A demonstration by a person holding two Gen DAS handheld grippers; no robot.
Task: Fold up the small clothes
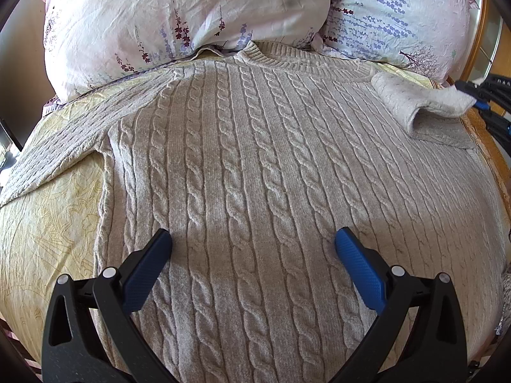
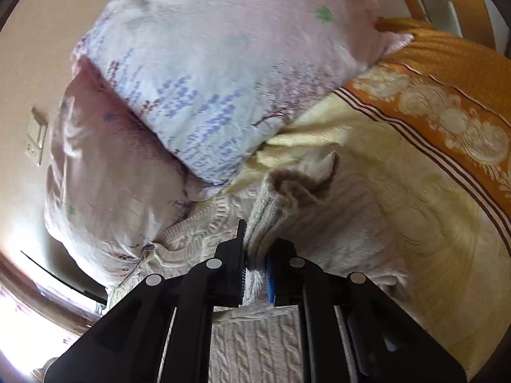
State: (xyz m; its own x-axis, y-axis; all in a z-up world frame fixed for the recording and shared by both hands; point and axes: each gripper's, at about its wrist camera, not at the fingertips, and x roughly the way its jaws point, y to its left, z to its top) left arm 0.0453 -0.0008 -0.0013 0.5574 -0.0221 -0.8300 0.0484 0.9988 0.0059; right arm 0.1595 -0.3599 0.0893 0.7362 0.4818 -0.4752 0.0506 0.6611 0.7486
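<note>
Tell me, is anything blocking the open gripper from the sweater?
No. The left gripper hangs with jaws wide apart right above the sweater, with nothing between them. The right gripper is already shut on the sleeve.

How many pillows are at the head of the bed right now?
2: one pillow left of the sweater collar, the other pillow to its right, touching. More may be hidden.

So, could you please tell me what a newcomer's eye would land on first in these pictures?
Probably the pale cable-knit sweater spread flat across the bed, collar toward two floral pillows. Next, its sleeve, pinched and lifted at the sweater's far right by the right hand-held gripper, while the left hand-held gripper is open above the lower body.
</note>
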